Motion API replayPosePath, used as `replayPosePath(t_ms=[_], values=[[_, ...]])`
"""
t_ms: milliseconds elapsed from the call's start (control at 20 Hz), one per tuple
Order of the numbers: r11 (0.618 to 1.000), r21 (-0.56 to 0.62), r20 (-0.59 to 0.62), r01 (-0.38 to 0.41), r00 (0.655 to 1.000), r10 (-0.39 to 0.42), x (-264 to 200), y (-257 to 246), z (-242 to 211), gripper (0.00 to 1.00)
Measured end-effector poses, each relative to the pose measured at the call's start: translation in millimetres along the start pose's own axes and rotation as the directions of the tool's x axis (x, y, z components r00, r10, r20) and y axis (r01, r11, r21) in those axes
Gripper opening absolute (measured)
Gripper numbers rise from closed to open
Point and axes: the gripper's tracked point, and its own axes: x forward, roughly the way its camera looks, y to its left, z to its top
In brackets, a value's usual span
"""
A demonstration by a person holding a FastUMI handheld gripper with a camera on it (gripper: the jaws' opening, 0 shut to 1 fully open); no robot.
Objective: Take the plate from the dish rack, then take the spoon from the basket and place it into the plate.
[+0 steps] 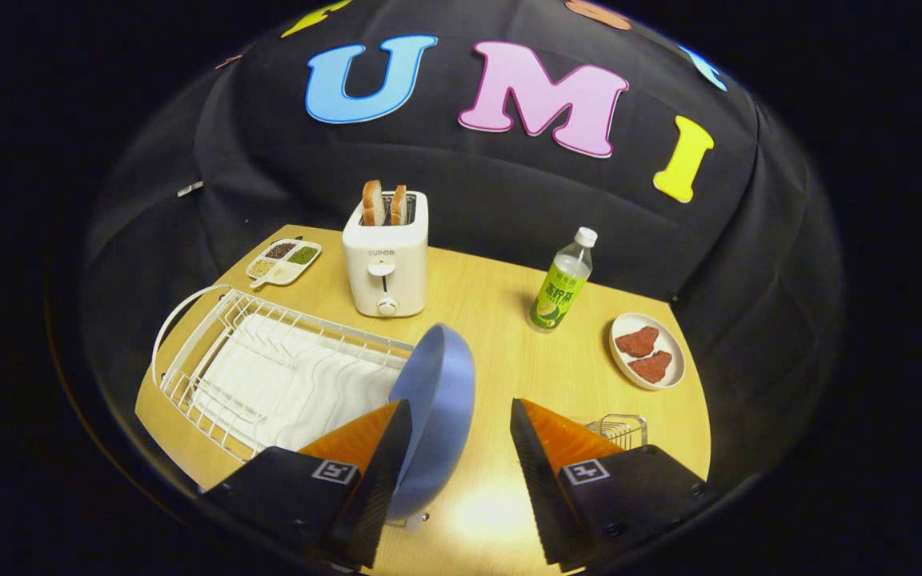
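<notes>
The wooden bench [501,320] spreads across the middle and lower part of the frame. On its left half lies the white wire dish rack [269,376], resting on a white mat, its slots bare, its right end reaching the blue plate [441,400]. That plate stands tilted on edge at lower centre, its underside turned toward the camera, leaning against the inner face of the left finger; the right finger is well apart from it, with bare wood in the gap. So the gripper [461,472] has its fingers spread wide, pinching nothing, only one of them touching the plate.

At upper centre of the bench stands a white toaster [386,260] with two slices of bread [383,203] sticking up from its slots. Right of it, near the back edge, a clear bottle [562,280] with a green label and white cap stands upright. At the right edge a small white oval dish [647,350] carries two reddish pieces. Upper left, beside the toaster, sits a divided tray [284,262] of grains. Just beyond the right finger, a small wire basket [619,430] peeks out; I cannot tell what it holds.
</notes>
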Motion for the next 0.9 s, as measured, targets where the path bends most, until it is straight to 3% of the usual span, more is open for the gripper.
replayPosePath(t_ms=[150,250,900], values=[[0.999,0.037,-0.048,-0.037,0.998,0.039,8,10,-6,0.65],[0.996,0.076,-0.076,-0.048,0.996,0.054,10,17,-8,0.51],[0.986,0.155,-0.029,0.061,0.998,-0.057,17,3,28,0.29]])
